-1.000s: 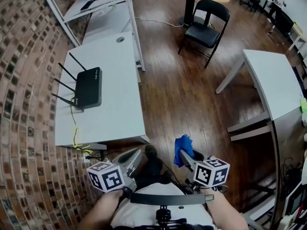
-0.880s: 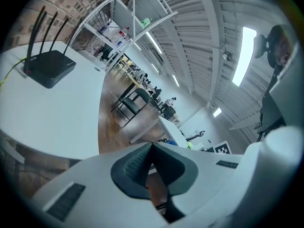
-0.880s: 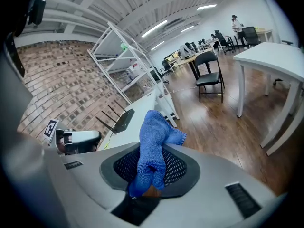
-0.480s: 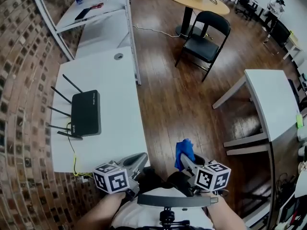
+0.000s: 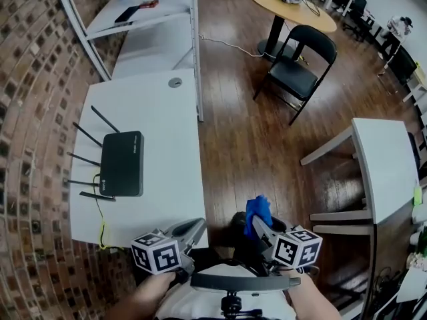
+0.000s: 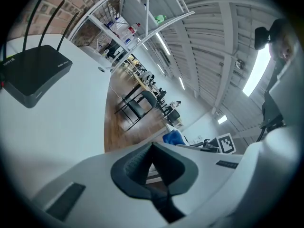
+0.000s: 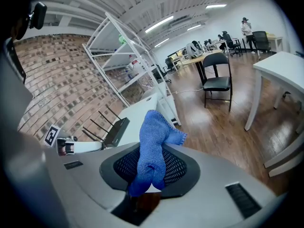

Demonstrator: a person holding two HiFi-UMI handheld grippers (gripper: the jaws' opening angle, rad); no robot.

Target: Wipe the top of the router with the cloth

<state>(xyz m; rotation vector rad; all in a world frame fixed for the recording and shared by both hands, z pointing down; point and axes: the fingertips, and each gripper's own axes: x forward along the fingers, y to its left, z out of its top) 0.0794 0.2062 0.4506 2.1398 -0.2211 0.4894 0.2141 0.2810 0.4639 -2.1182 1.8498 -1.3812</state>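
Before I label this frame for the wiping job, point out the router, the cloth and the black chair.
router [image 5: 122, 163]: head view, middle of its black top.
cloth [image 7: 152, 148]: right gripper view, blue fold between the jaws.
chair [image 5: 294, 77]: head view, on its seat.

Head view, ctr-left: table [image 5: 170, 169] bare R of router [image 5: 122, 164]; antennas [image 5: 105, 119] block its L edge, brick wall [image 5: 33, 112] beyond.

brick wall [image 5: 33, 59], wooden floor [image 5: 247, 132], white desk [image 5: 167, 152], black chair [image 5: 297, 72], round table [image 5: 293, 9].
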